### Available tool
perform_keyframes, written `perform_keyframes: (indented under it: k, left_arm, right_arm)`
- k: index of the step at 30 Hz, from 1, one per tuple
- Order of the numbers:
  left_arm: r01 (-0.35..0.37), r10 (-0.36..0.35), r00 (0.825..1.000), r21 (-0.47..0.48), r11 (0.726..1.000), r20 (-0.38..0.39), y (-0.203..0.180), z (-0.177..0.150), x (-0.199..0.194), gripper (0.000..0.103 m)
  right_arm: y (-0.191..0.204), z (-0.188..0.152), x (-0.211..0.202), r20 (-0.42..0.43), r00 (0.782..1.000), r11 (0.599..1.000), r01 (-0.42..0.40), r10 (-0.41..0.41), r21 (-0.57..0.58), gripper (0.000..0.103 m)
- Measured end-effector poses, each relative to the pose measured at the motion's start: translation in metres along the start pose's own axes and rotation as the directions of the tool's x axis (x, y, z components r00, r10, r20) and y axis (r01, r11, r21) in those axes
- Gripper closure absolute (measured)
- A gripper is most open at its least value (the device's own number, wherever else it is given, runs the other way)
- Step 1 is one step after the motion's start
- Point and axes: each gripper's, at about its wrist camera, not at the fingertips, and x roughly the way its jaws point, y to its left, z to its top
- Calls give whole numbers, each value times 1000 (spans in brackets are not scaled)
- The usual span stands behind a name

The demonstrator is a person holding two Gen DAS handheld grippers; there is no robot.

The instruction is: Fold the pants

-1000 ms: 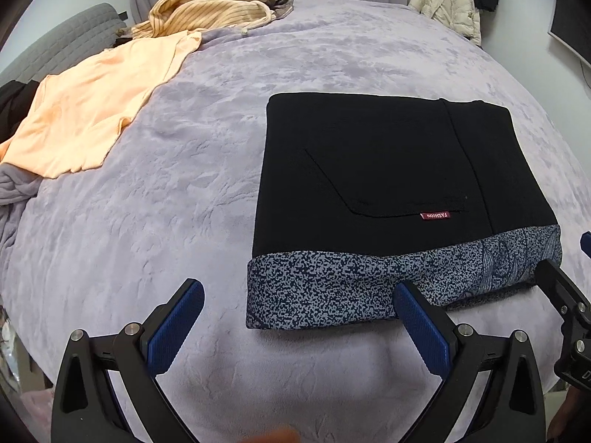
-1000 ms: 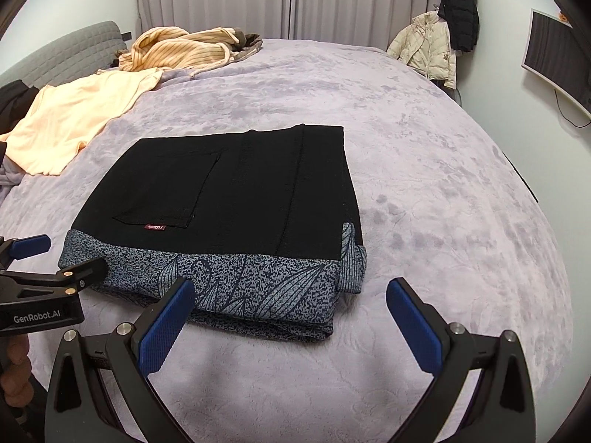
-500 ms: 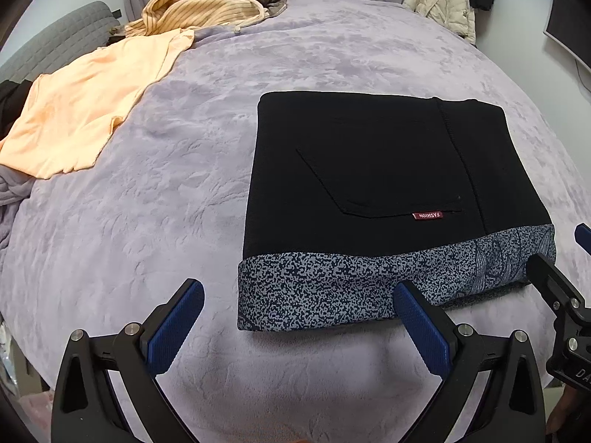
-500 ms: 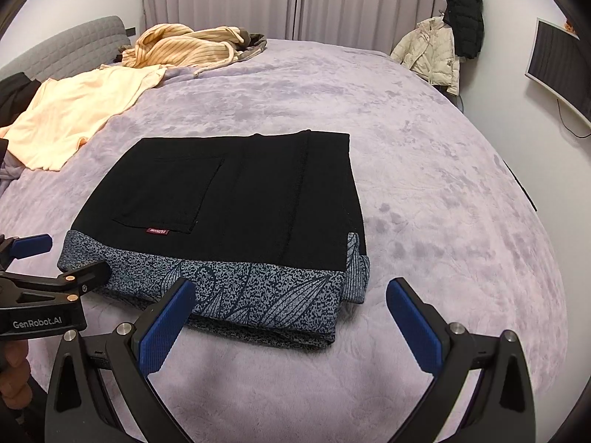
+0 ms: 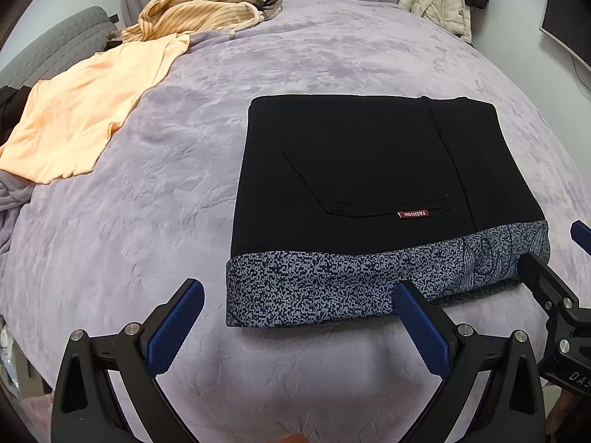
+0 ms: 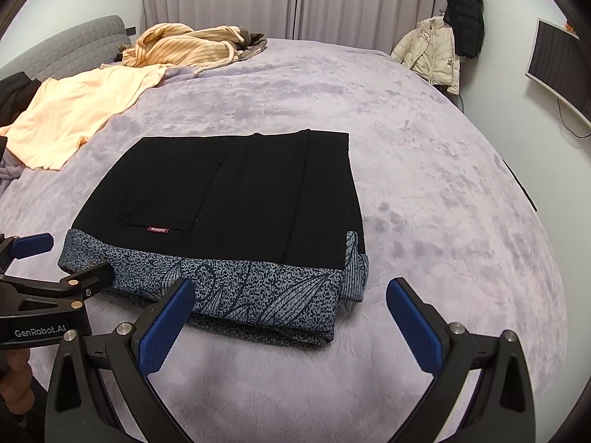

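While both grippers are backing slightly off, the pants (image 5: 369,192) are lying folded at frame centre; left gripper (image 5: 295,317) and right gripper (image 6: 291,313) are gaping empty, suggesting folding is finishing.

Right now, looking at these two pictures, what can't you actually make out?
- Underside and inner layers of the folded pants: hidden by the top layer, both views.
- Red label on the pants: too small and blurred in the right wrist view.
- Hand holding the left gripper: cut off by the left edge, right wrist view.
- Dark clothing beside the peach shirt: cut off by the left edge, left wrist view.
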Motion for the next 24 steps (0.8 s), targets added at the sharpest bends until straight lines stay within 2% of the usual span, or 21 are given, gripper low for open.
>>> perform_keyframes:
  k: [24]
  left_arm:
    - [8,-8,1000,19,1000,-7,-11,1,-4,0]
  right_arm:
    - [-1,1,3,-22,1000,1000,-2,1,-19,0]
